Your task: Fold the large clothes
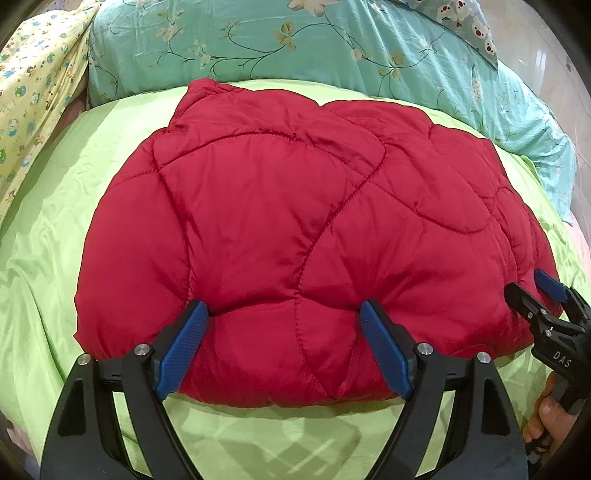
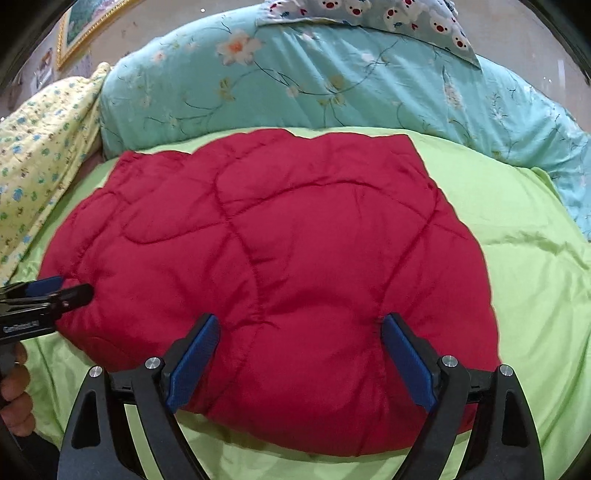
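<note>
Bedroom: bed [image 1: 48, 229], floral pillow [image 1: 258, 40].

jacket [image 1: 295, 221] on sheet [image 1: 55, 229] | quilt [image 1: 258, 40] behind | claws at near edge, L [image 1: 282, 314] R [image 2: 299, 326]

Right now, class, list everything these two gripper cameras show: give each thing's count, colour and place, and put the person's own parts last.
Quilted jacket: one, red, folded, lying on the green sheet.
Sheet: one, lime green, covering the bed under the jacket.
Floral quilt: one, turquoise, bunched behind the jacket.
Bear-print fabric: one, pale blue, on top of the quilt.
Patterned blanket: one, yellow, far left.
Framed picture: one, gold frame, on the wall at upper left.
Left gripper: black with blue pads, open, pressing the jacket's near edge.
Right gripper: same, open, on the near edge.
</note>
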